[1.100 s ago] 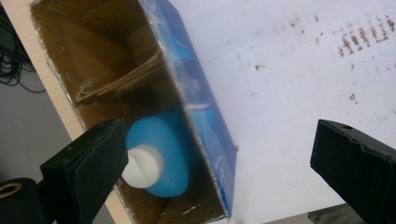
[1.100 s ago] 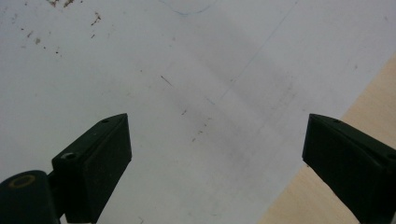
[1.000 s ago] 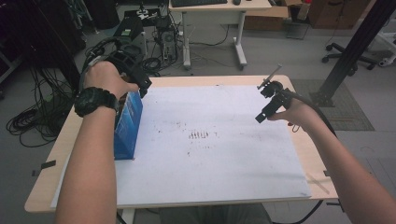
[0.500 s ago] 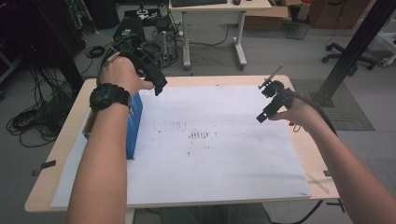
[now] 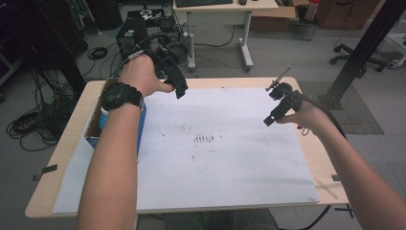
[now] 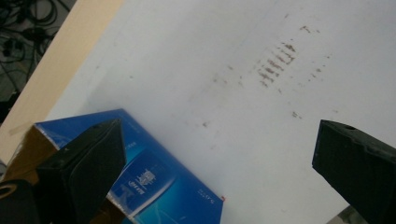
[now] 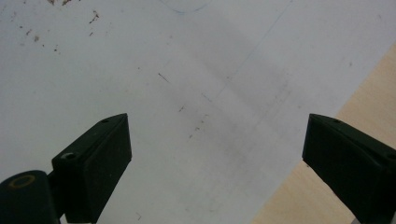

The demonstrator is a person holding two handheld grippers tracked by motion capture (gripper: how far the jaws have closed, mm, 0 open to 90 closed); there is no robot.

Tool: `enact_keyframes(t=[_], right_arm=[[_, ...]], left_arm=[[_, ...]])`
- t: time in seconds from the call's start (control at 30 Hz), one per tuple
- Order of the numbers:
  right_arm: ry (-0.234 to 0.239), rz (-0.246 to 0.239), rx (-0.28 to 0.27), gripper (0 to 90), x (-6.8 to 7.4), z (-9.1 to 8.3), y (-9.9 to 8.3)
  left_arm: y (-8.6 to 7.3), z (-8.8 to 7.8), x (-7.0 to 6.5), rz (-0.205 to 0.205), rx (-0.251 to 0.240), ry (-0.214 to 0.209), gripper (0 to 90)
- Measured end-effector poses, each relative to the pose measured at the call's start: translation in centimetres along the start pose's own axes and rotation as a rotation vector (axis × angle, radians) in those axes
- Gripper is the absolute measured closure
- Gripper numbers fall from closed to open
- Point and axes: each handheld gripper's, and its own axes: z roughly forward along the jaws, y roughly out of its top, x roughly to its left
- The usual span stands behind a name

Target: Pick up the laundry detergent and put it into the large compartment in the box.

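At the left of the frame, the left tool (image 5: 179, 86) has lifted clear of the blue box (image 6: 154, 186), wide open and empty; the box stands released on the surface (image 5: 306, 158). The right tool (image 5: 275, 108) hovers open, empty.

A stained white sheet (image 5: 230, 158) covers the wooden table (image 5: 316, 158); cables (image 5: 28, 120) lie beside it.

Box (image 6: 154, 186): we see printed cardboard, glossy blue outside, raw brown inside at its open end.
Sheet (image 5: 225, 158): we read it as matt white paper, smooth, with brown smudges near its middle.
Table (image 5: 316, 153): we see pale wood-look board, smooth, bare along its edges.
Left gripper (image 6: 215, 172): we see matt black plastic jaws, faintly grainy.
Right gripper (image 7: 217, 168): we see the same matt black plastic.
Watch (image 5: 119, 96): we see matt black plastic or rubber.
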Motion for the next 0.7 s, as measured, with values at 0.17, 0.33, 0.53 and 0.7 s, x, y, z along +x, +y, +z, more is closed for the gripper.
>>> enact_keyframes(t=[0.17, 0.33, 0.53, 0.7], right_arm=[[0.000, -0.002, 0.000, 7.9, 0.0, 0.0, 0.0], [-0.001, 0.000, -0.002, 7.9, -0.1, -0.2, -0.1], [-0.003, -0.002, 0.001, 7.9, -0.1, -0.1, -0.1], [-0.004, -0.005, -0.001, 7.9, 0.0, -0.1, -0.1]], left_arm=[[0.5, 0.4, -1.1, 0.103, -0.002, -0.033, 2.4], [1.0, 0.7, -1.7, 0.155, 0.000, -0.059, 1.5], [1.5, 1.0, -2.7, 0.224, -0.010, -0.090, 1.0], [1.9, 1.0, -3.4, 0.268, -0.018, -0.098, 0.2]])
